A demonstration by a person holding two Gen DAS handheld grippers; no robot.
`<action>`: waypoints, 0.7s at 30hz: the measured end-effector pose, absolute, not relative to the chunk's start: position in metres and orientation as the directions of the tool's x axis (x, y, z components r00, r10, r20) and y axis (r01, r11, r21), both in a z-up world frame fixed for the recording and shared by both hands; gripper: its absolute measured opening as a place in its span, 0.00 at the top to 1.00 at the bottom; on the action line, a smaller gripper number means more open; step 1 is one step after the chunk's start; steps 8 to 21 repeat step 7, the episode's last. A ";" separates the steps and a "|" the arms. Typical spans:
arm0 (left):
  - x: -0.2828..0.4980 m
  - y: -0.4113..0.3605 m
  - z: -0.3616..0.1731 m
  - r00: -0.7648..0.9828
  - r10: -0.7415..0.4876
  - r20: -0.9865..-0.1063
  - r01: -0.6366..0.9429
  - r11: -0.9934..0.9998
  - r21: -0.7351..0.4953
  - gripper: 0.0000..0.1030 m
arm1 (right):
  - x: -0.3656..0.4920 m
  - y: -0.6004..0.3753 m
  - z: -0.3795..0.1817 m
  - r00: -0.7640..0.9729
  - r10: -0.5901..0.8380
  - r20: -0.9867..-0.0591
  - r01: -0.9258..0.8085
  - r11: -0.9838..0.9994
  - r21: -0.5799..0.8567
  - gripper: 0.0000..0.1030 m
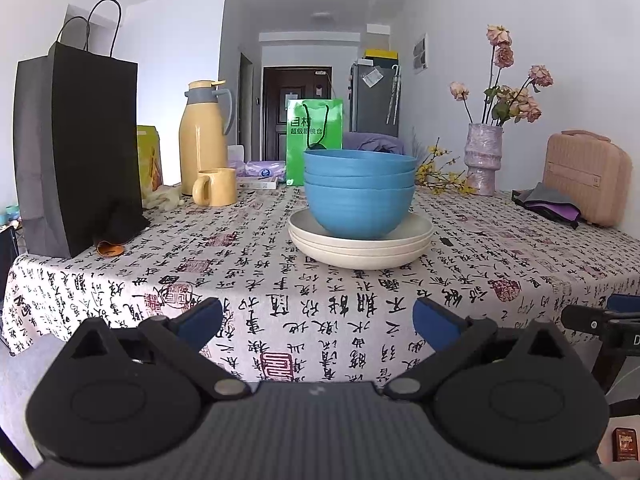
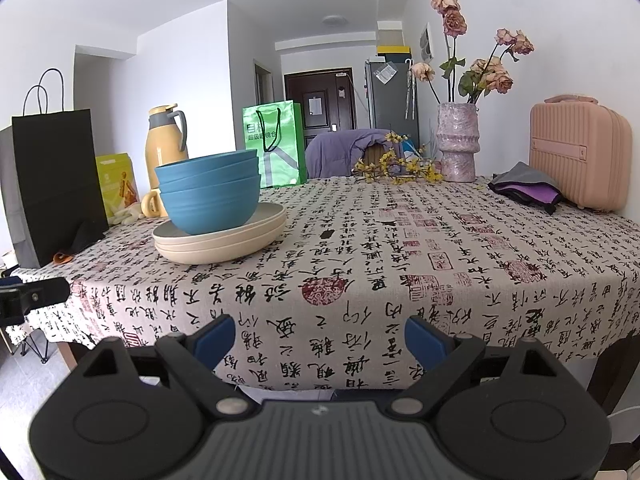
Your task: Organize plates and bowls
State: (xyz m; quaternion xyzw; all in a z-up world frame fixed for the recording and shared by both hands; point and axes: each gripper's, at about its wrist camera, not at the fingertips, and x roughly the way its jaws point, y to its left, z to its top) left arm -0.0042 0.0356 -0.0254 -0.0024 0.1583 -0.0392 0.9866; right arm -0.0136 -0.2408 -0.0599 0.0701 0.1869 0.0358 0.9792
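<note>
- While both claws hang short of the near edge of the surface (image 1: pixel 360 292), the scene runs from a black paper bag (image 1: pixel 80 148) at the far left, standing upright with its cord handles up.
- Just behind that bag's right side sits a yellow packet (image 1: pixel 150 160), then a tall yellow thermos jug (image 1: pixel 202 136) with a grey handle, and a yellow mug (image 1: pixel 216 192) in front of the jug.
- A green shopping bag (image 1: pixel 316 136) stands at the far edge, directly behind the crockery in the left wrist view.
- Three blue bowls (image 1: pixel 359 200) are nested upright, and they rest on a stack of cream plates (image 1: pixel 360 248); the whole pile sits near the middle of the printed cloth, slightly left of centre in the right wrist view (image 2: pixel 208 196).
- To the right of the pile come yellow flower sprigs (image 1: pixel 444 176) lying flat, a mottled pink vase (image 1: pixel 483 160) holding dried roses, a folded grey and purple cloth (image 1: pixel 548 202), and a pink hard case (image 1: pixel 586 176) at the far right.
- The left claw (image 1: pixel 318 326) is released, its blue pads spread wide with nothing between them, well apart from the pile.
- The right claw (image 2: pixel 319 340) is likewise spread wide and empty, aimed at bare cloth to the right of the plates.
</note>
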 end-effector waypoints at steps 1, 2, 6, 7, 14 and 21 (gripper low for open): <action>-0.004 0.036 -0.026 0.946 -0.076 -0.314 0.075 0.997 -0.016 0.00 | -0.014 -0.241 -0.060 0.928 0.096 -0.360 -0.044 0.988 0.150 0.11; -0.003 0.036 -0.026 0.946 -0.075 -0.316 0.074 0.997 -0.016 0.00 | -0.014 -0.240 -0.061 0.929 0.095 -0.359 -0.043 0.988 0.150 0.11; -0.004 0.036 -0.025 0.948 -0.075 -0.310 0.075 0.997 -0.014 0.00 | -0.014 -0.241 -0.061 0.930 0.093 -0.356 -0.040 0.988 0.152 0.11; -0.004 0.036 -0.025 0.949 -0.075 -0.307 0.075 0.997 -0.011 0.00 | -0.014 -0.241 -0.060 0.931 0.092 -0.355 -0.040 0.988 0.152 0.11; -0.004 0.036 -0.025 0.949 -0.075 -0.307 0.075 0.997 -0.011 0.00 | -0.014 -0.241 -0.060 0.931 0.092 -0.355 -0.040 0.988 0.152 0.11; -0.004 0.036 -0.025 0.949 -0.075 -0.307 0.075 0.997 -0.011 0.00 | -0.014 -0.241 -0.060 0.931 0.092 -0.355 -0.040 0.988 0.152 0.11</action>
